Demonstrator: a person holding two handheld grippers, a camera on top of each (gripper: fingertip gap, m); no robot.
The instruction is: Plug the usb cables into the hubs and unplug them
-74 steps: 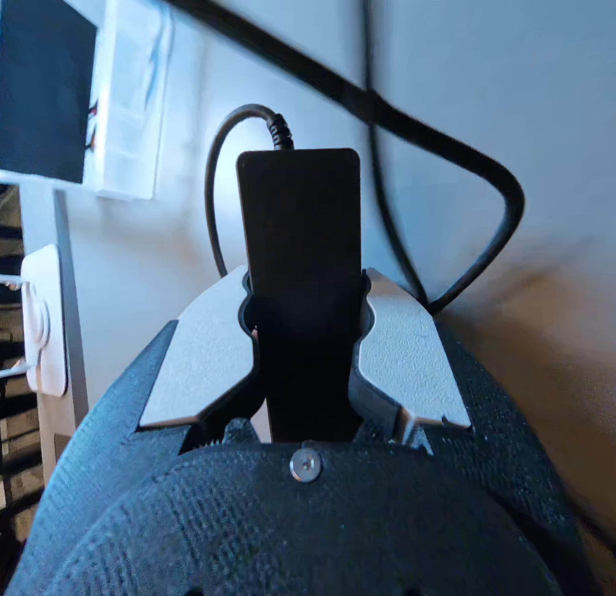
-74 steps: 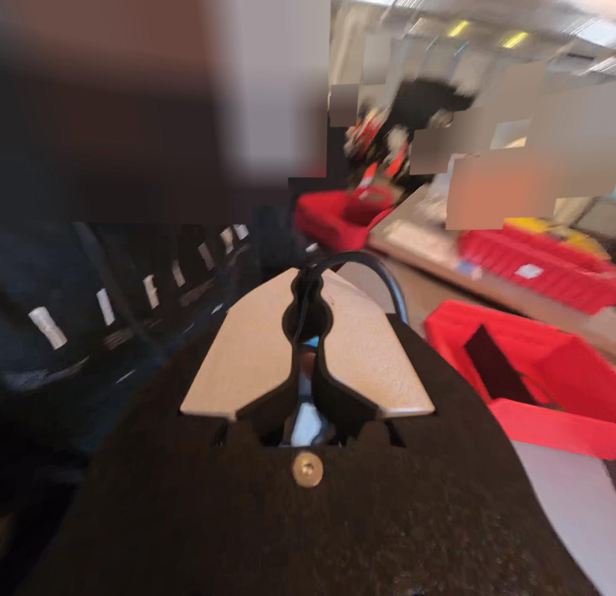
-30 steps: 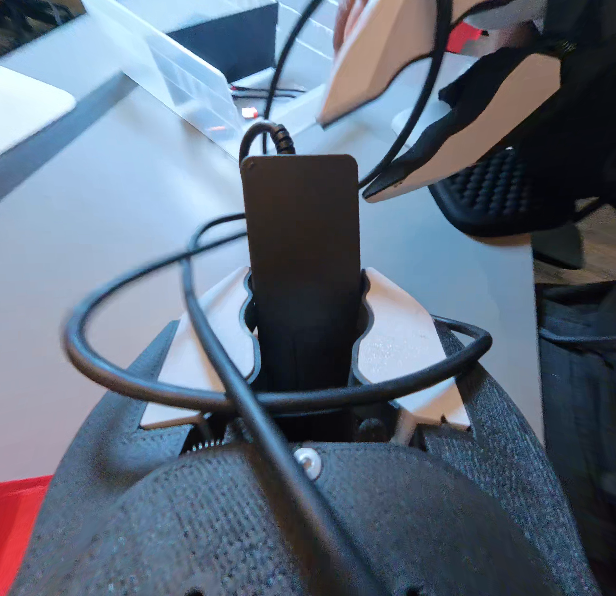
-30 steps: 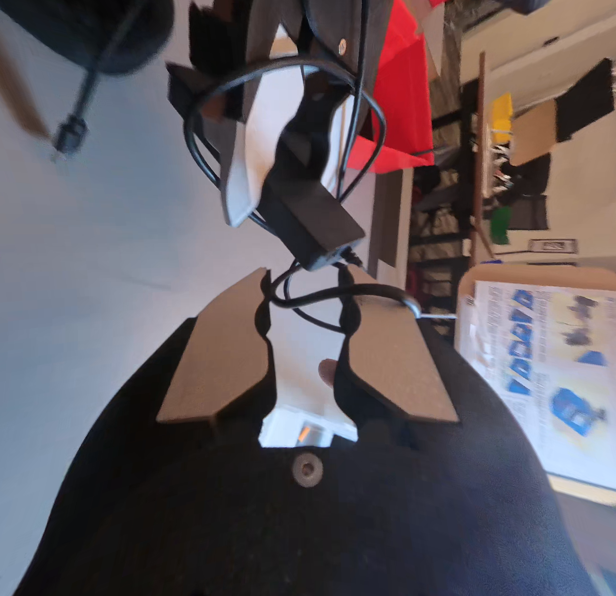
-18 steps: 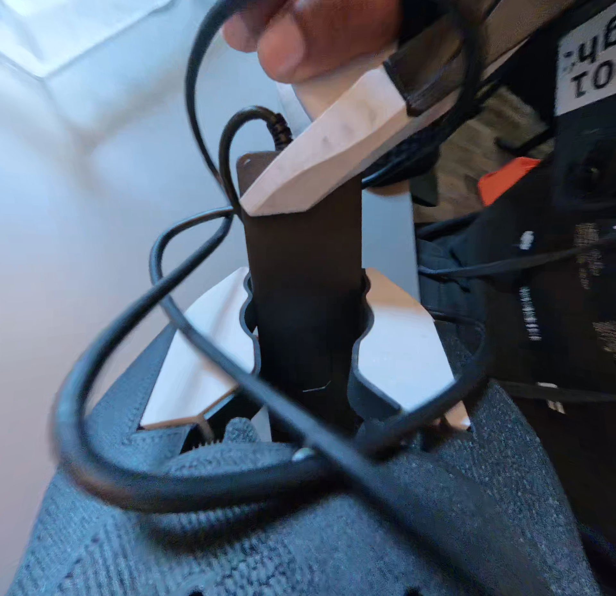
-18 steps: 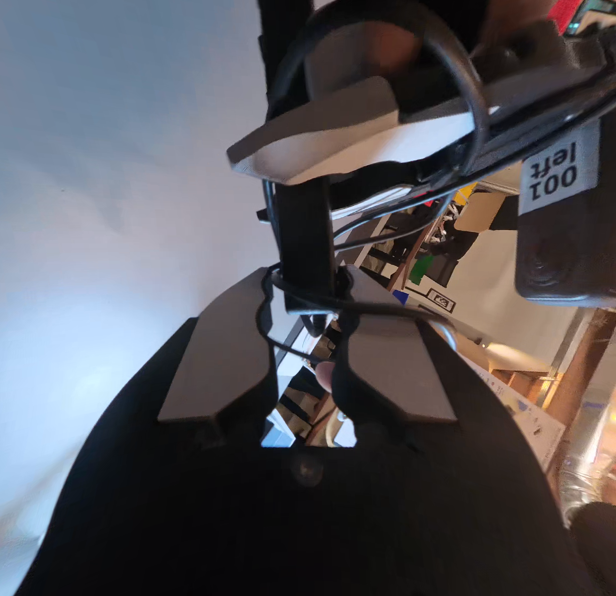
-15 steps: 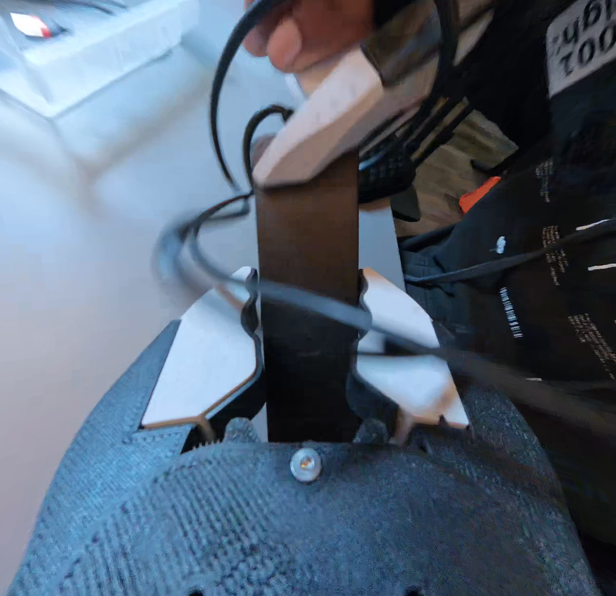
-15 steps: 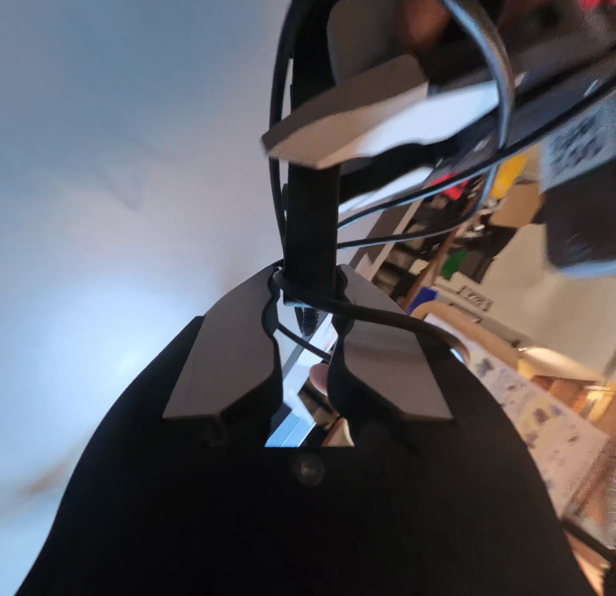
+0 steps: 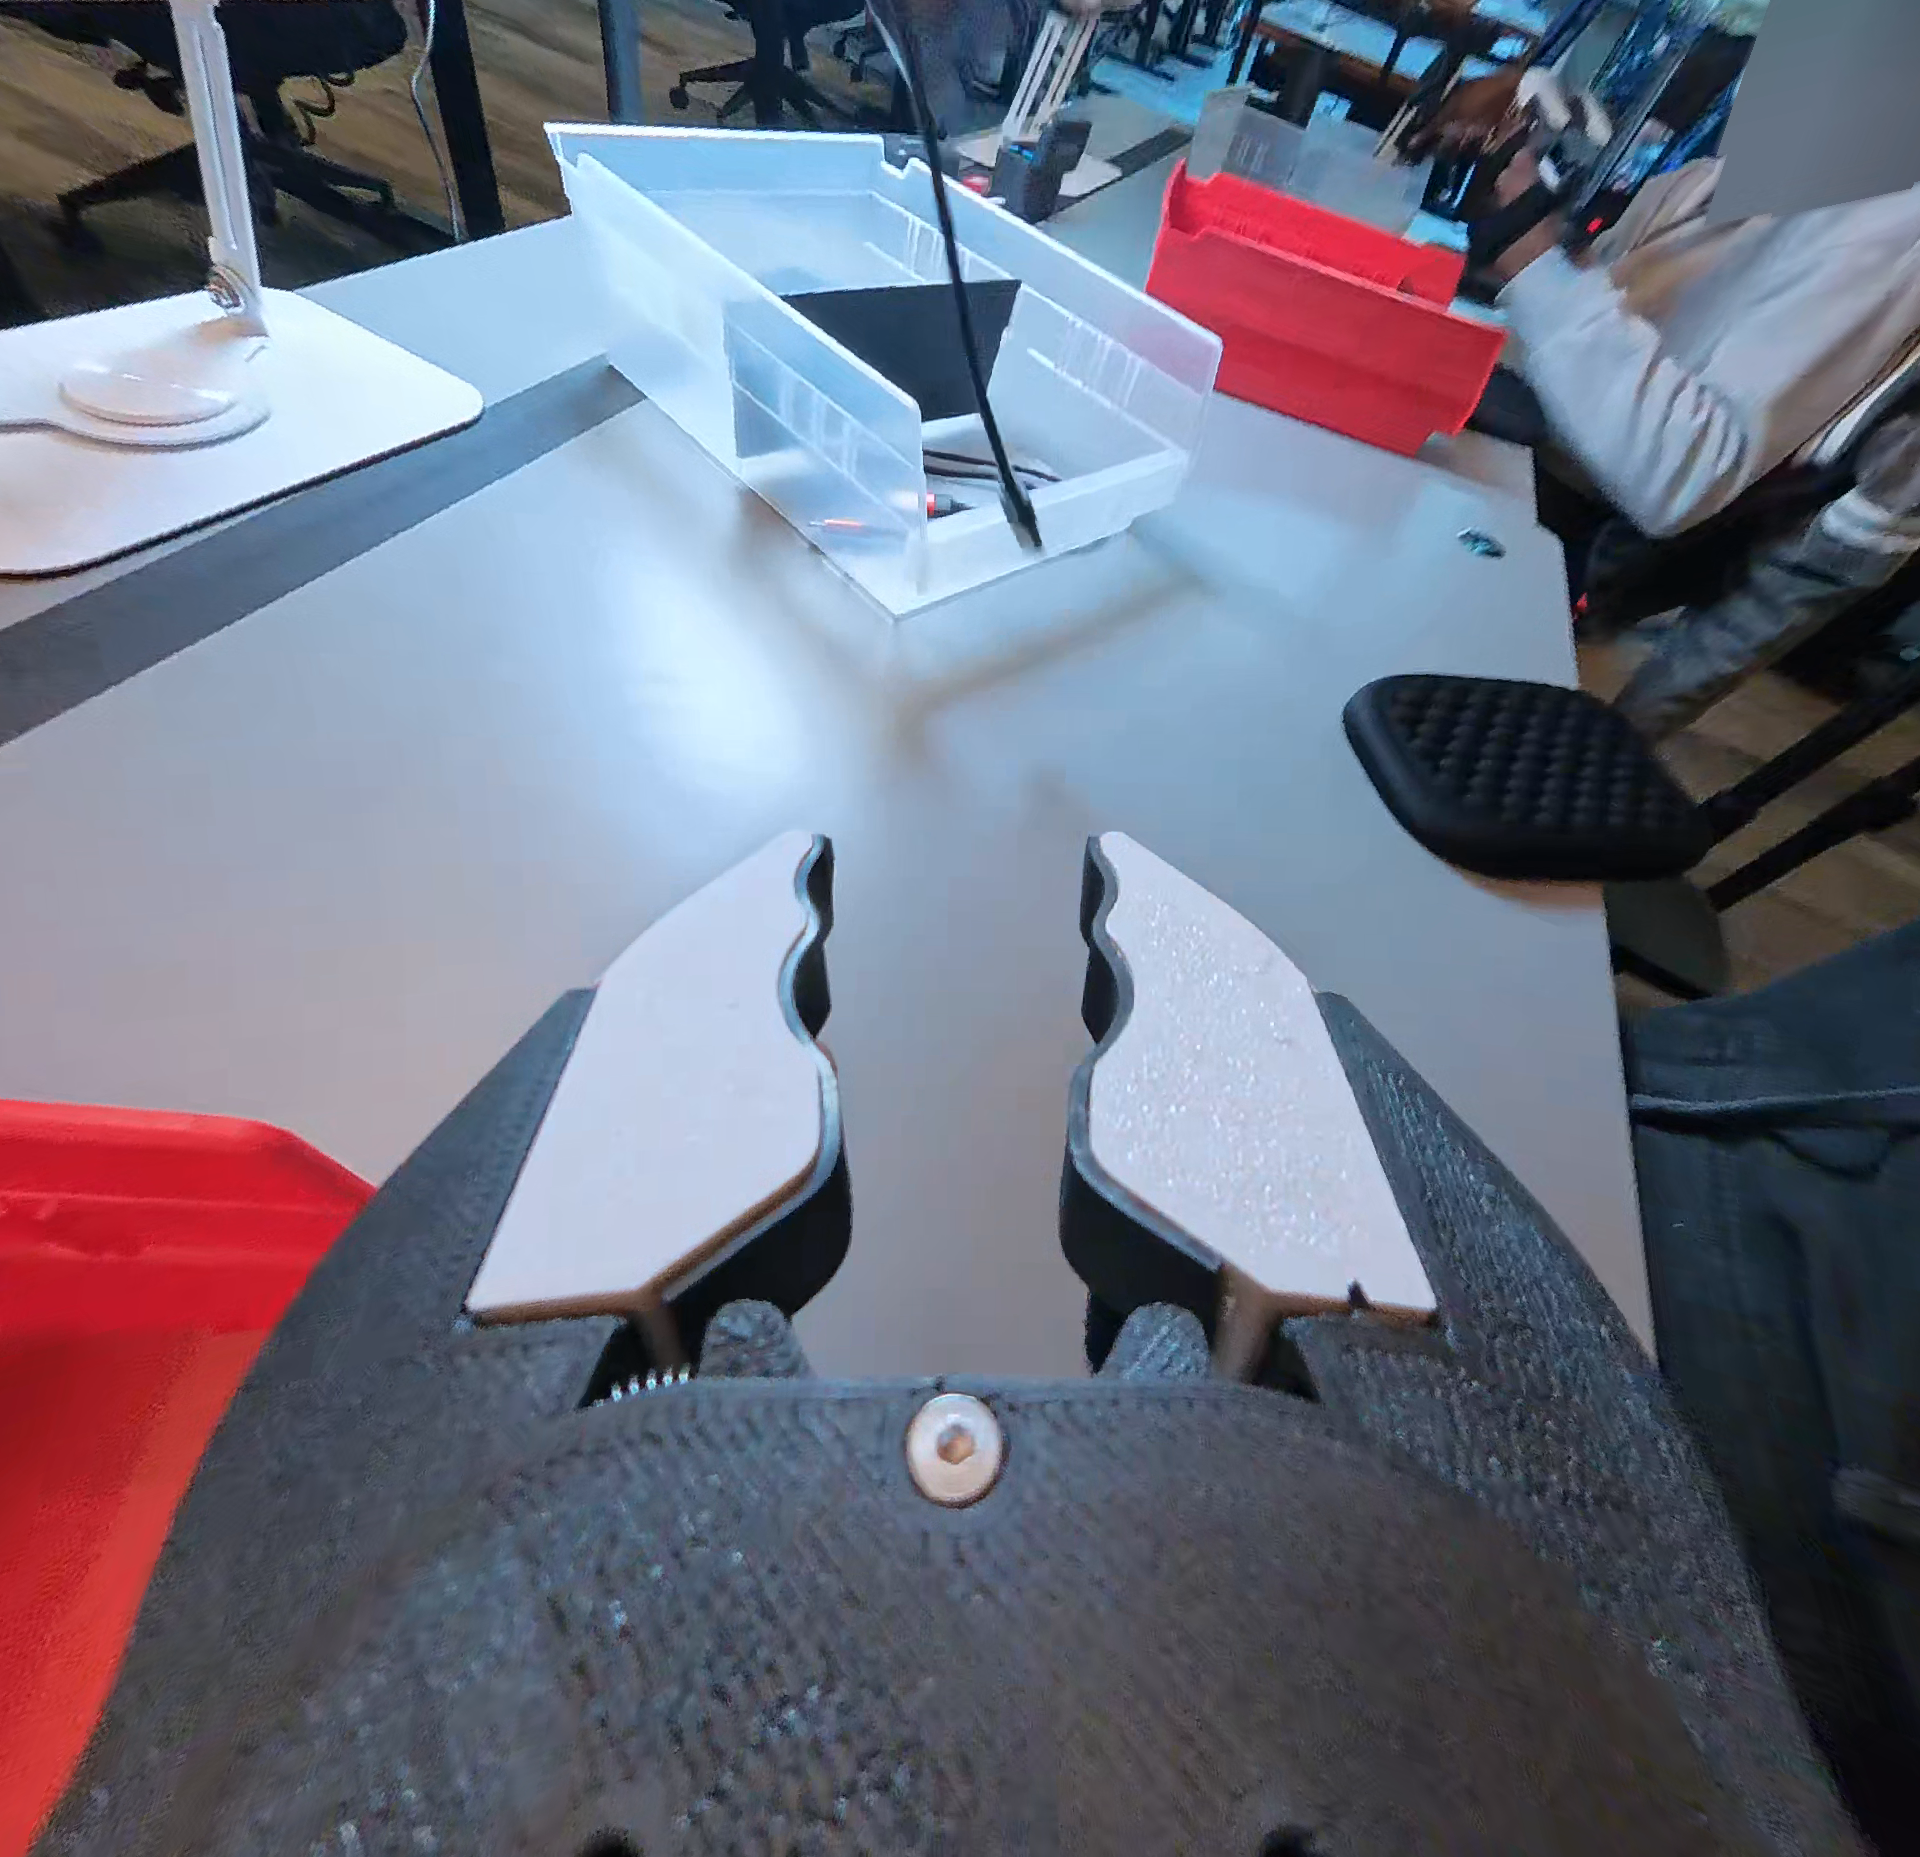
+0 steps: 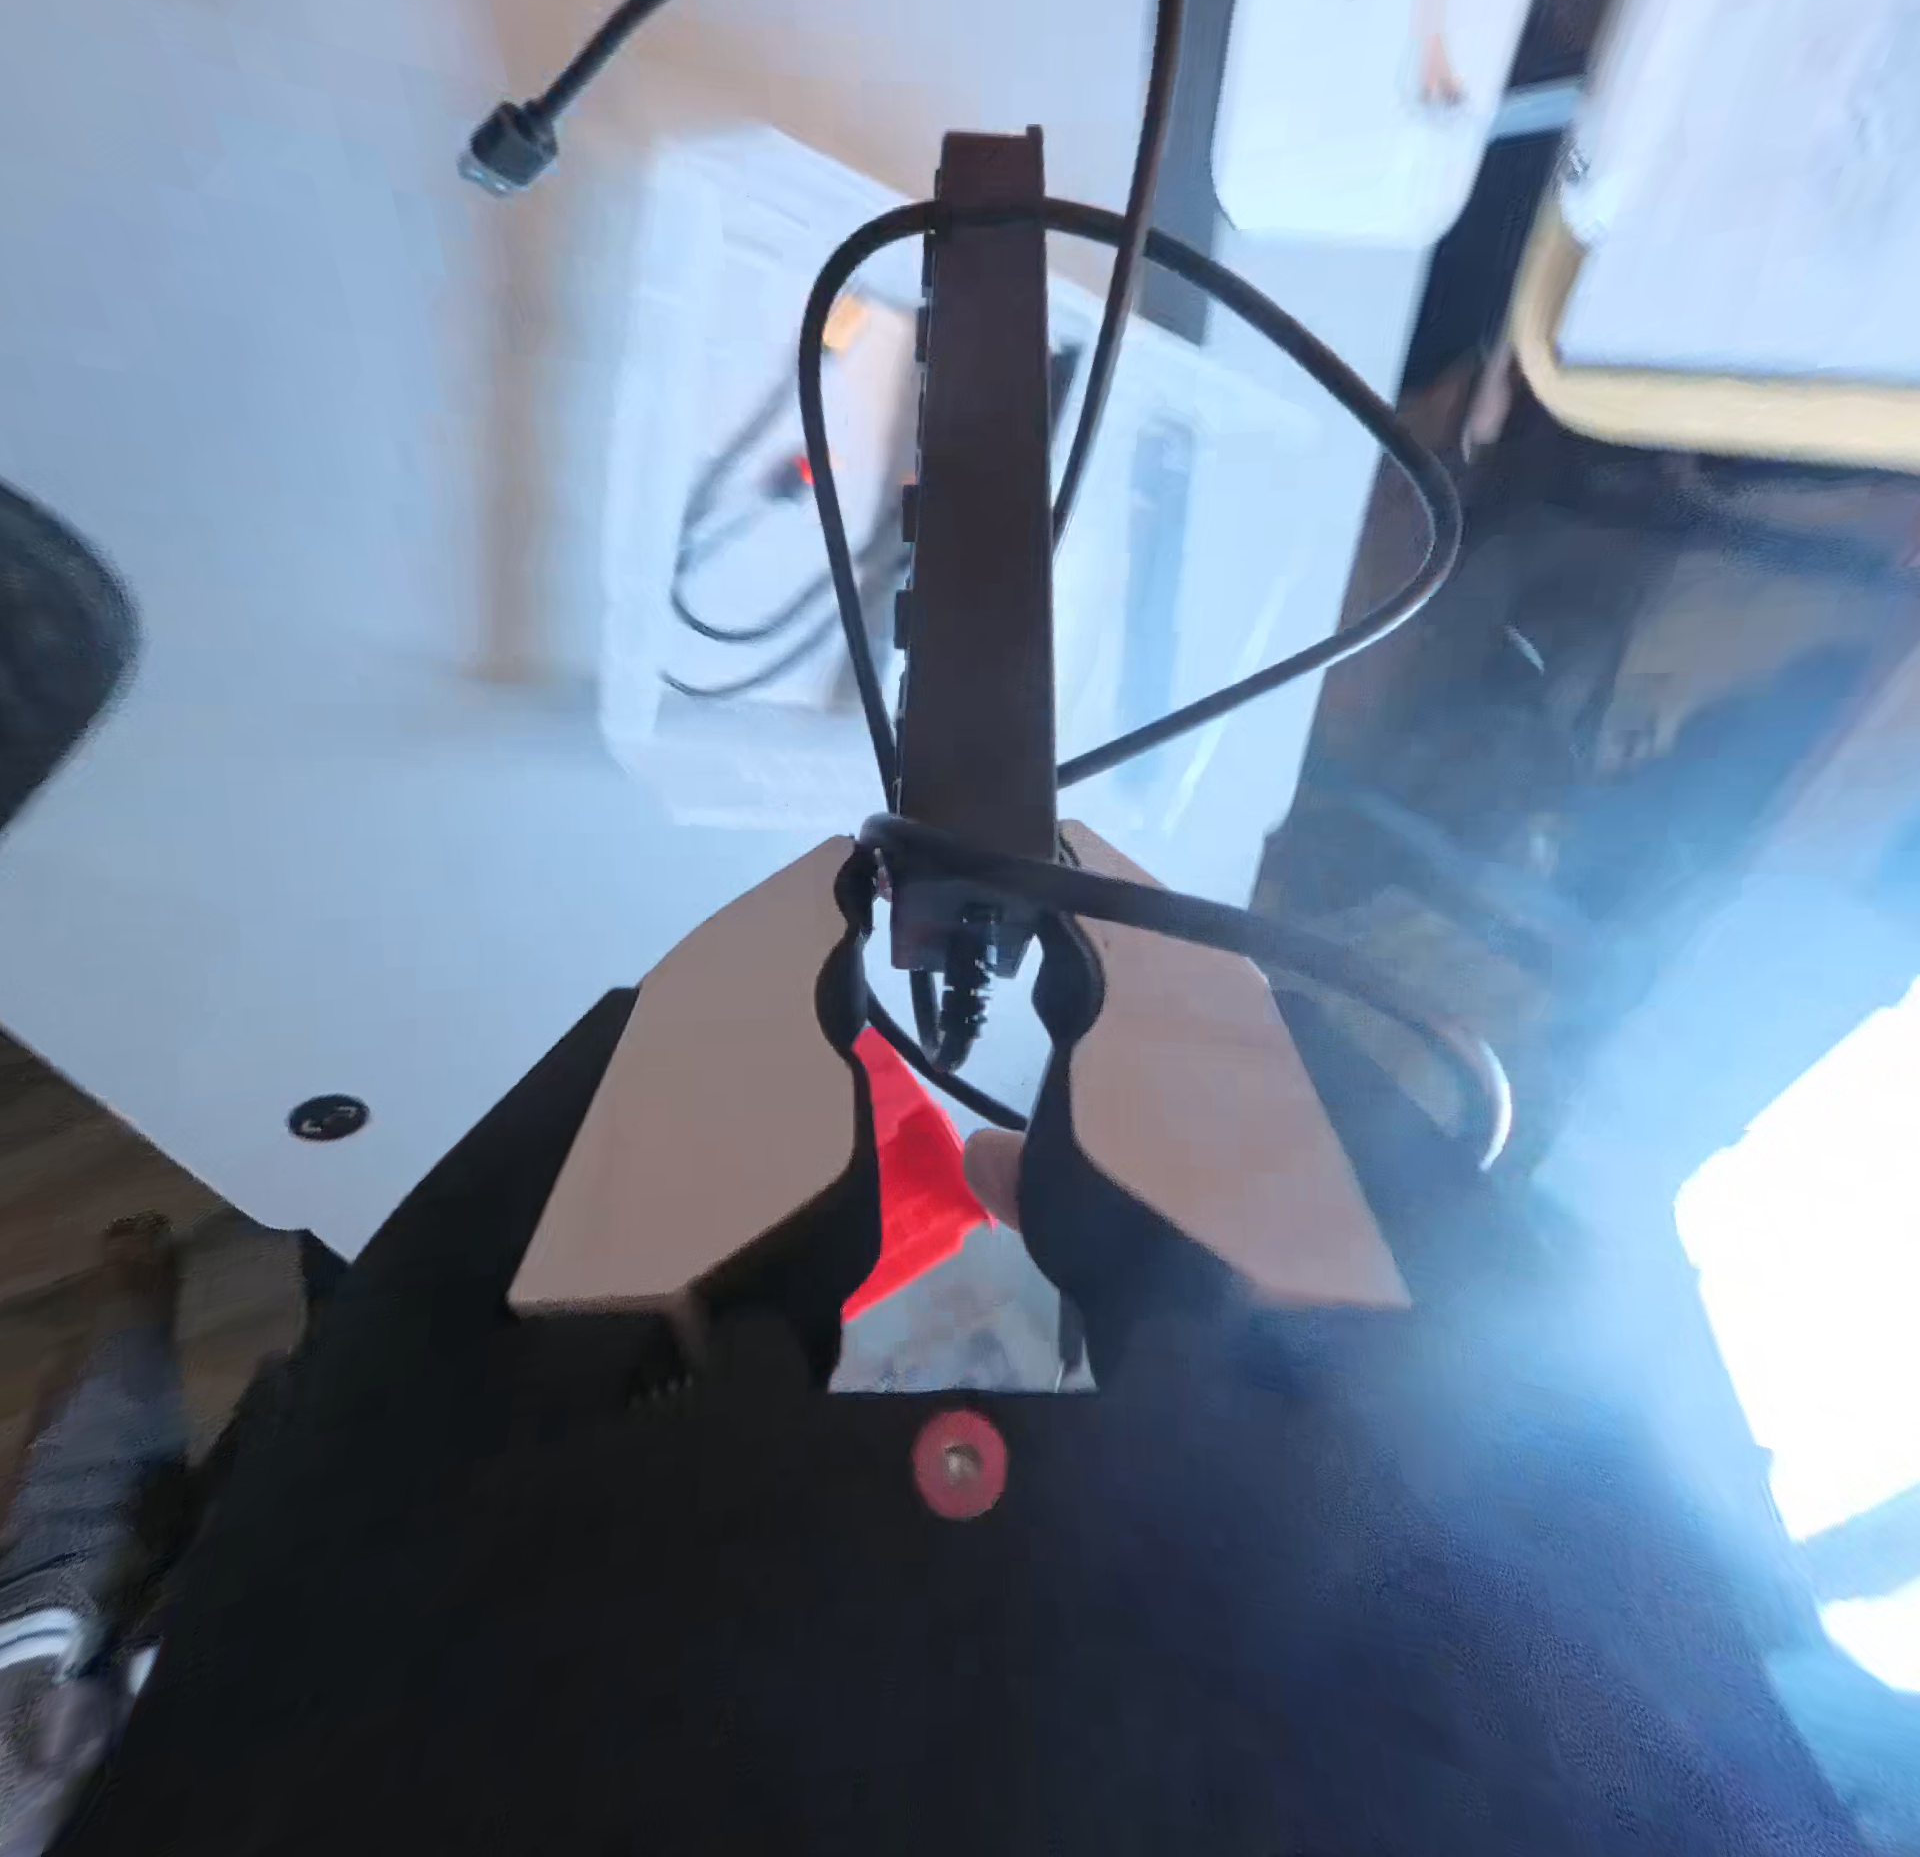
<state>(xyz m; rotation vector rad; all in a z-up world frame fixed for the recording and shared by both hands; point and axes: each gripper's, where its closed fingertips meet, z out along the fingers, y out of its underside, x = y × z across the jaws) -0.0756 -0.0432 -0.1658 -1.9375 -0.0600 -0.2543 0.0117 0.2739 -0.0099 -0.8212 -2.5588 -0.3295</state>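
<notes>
A: What do we have in front of us, biggest thing first?

B: The grey worktop (image 9: 436, 768) fills most of the left wrist view. At twelve o'clock on it stands a clear plastic bin (image 9: 1101, 353) with a divider and thin cables in its near compartment. Past that, at one o'clock, sits a red bin (image 9: 1320, 332); another red bin (image 9: 114, 1319) shows at eight o'clock beside our left gripper (image 9: 954, 950). A white lamp base (image 9: 156, 394) rests on a pale mat at ten o'clock, and a black chair armrest (image 9: 1517, 779) juts in at three o'clock.

A: And our left jaws?

B: They stand apart with nothing between them, only bare worktop showing through the gap.

A: Where is the hub?

B: In the right wrist view. Our right gripper (image 10: 961, 877) has its jaws clamped on the near end of the black usb hub (image 10: 982, 519), which points away toward twelve o'clock, edge on. Its own black cable (image 10: 1340, 425) leaves the held end, loops around the body and swings out to two o'clock.

A: Any loose plug?

B: A black usb plug (image 10: 509, 150) hangs at eleven o'clock, clear of the hub. In the left view a thin black cable (image 9: 961, 280) drops into the clear bin at twelve o'clock.
</notes>
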